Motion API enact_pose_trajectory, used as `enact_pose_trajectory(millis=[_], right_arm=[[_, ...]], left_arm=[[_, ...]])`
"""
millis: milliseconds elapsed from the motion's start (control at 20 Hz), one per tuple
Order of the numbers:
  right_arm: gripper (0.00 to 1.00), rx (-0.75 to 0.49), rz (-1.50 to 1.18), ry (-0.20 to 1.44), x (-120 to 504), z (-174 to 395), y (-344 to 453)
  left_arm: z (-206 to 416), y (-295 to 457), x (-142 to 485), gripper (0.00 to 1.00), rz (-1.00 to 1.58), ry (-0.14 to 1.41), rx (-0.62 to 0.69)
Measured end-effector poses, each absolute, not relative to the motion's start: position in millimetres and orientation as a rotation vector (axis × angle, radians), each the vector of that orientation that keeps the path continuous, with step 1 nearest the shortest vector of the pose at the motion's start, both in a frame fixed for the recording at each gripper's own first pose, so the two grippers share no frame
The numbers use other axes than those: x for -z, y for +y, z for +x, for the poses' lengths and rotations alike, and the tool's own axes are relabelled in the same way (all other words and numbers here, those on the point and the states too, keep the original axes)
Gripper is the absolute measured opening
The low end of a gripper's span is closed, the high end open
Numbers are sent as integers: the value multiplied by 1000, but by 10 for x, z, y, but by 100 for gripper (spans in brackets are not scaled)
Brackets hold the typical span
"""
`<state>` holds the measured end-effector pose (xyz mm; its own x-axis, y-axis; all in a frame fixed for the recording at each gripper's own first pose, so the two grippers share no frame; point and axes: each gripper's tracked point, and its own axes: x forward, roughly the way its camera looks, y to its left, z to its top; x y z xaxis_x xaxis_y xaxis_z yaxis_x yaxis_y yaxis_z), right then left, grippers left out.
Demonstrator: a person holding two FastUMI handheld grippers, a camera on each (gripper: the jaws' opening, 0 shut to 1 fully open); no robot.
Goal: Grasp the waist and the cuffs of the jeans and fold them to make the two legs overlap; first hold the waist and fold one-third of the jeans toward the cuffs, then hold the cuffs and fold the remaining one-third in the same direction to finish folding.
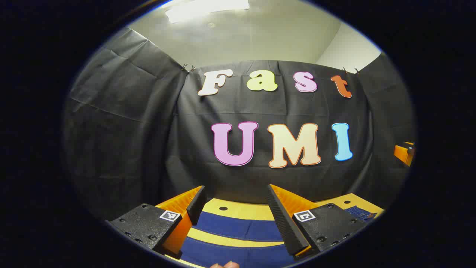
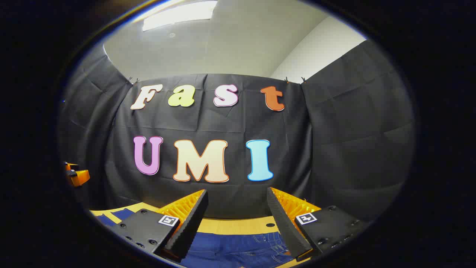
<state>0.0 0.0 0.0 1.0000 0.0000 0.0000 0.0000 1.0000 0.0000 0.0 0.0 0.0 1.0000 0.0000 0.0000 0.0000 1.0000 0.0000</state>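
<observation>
Dark blue jeans [image 1: 238, 229] lie flat on the yellow table [image 1: 241, 211]. In the left gripper view two blue leg bands run side by side with a strip of table between them. My left gripper [image 1: 236, 190] hovers above them, open, holding nothing. In the right gripper view the jeans [image 2: 241, 249] show pocket stitching, so this looks like the waist end. My right gripper [image 2: 236, 191] is open above that part, nothing between its fingers. Each gripper appears small at the edge of the other's view: the right gripper [image 1: 405, 152], the left gripper [image 2: 76, 175].
Black cloth walls [image 1: 148, 149] close the booth behind and to both sides of the table. The table top [image 2: 230, 225] has small dark holes near its far edge. A fingertip [image 1: 225, 265] shows at the bottom of the left gripper view.
</observation>
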Motion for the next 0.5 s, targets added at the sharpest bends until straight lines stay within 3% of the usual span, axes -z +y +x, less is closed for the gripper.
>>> enact_pose_trajectory(millis=[500], right_arm=[[98,-17,-8,9,10,-157,8]], left_arm=[[-216,60,155,93,8,29,-13]])
